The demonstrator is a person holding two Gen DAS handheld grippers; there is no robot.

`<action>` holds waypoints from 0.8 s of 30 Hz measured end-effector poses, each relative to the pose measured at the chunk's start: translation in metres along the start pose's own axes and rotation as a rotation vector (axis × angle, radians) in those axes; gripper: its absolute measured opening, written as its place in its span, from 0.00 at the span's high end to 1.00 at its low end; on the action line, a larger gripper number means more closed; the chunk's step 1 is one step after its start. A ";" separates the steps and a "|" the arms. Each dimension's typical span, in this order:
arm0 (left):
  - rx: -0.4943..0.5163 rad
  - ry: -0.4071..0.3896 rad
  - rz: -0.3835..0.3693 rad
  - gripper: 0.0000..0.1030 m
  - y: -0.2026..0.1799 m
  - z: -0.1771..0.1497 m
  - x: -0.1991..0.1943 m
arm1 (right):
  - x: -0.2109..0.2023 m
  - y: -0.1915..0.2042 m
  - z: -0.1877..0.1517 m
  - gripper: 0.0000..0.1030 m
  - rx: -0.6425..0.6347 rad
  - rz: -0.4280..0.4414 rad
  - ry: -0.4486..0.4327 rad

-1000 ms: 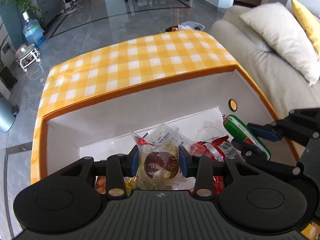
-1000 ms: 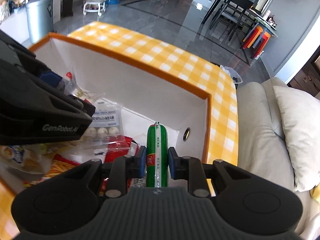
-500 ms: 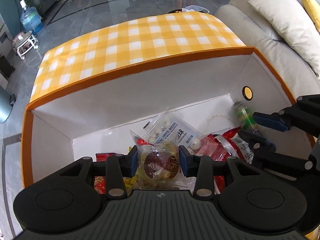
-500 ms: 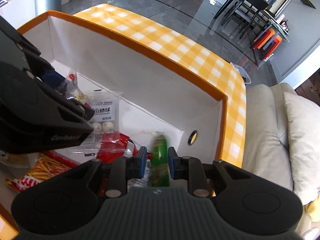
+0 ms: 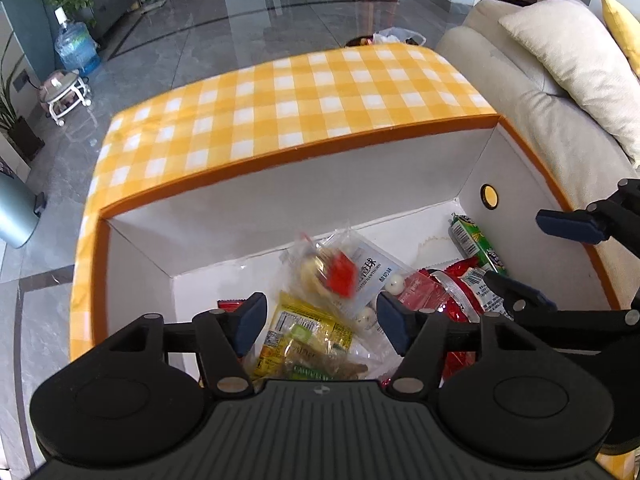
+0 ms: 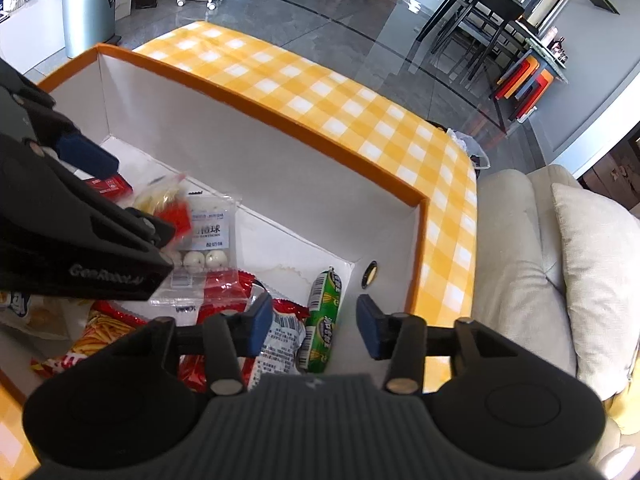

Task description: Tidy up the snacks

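Both snacks dropped into the box (image 5: 280,196); left gripper (image 5: 318,320) and right gripper (image 6: 310,326) spread apart.

**Where the snacks lie in the box**

My left gripper (image 5: 318,322) and my right gripper (image 6: 308,326) both hang over the box (image 5: 304,196). In the box, the sausage (image 6: 324,316) lies at the right wall, just beside the hole (image 6: 370,274). The bag of balls (image 6: 210,240) lies left of it, and the small packet (image 5: 330,272) rests on this bag. The sofa (image 6: 516,272) stands right of the box.
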State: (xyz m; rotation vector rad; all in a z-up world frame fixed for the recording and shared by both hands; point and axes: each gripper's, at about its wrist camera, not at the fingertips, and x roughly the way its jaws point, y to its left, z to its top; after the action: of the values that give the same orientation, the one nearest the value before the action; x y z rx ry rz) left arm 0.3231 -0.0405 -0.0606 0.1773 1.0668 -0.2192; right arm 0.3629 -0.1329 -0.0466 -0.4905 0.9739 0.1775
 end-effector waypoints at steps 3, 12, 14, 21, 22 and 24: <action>0.011 -0.029 0.019 0.22 0.000 -0.004 -0.010 | -0.008 -0.002 -0.002 0.50 0.013 -0.002 -0.011; 0.044 -0.149 0.056 0.21 -0.002 -0.024 -0.042 | -0.040 0.001 -0.014 0.47 0.084 0.005 -0.074; 0.022 -0.165 0.044 0.21 0.001 -0.029 -0.050 | -0.049 0.001 -0.017 0.46 0.096 0.006 -0.091; -0.035 -0.229 0.043 0.21 0.010 -0.046 -0.084 | -0.084 0.004 -0.026 0.16 0.110 0.032 -0.175; -0.044 -0.246 0.048 0.21 0.012 -0.049 -0.090 | -0.089 0.005 -0.028 0.16 0.105 0.026 -0.182; -0.054 -0.290 0.063 0.19 0.014 -0.057 -0.103 | -0.101 0.008 -0.034 0.16 0.100 0.015 -0.203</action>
State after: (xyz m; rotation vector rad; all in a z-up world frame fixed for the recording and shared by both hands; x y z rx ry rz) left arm 0.2303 -0.0036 0.0037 0.1259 0.7764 -0.1539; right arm 0.2780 -0.1349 0.0183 -0.3656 0.7843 0.1874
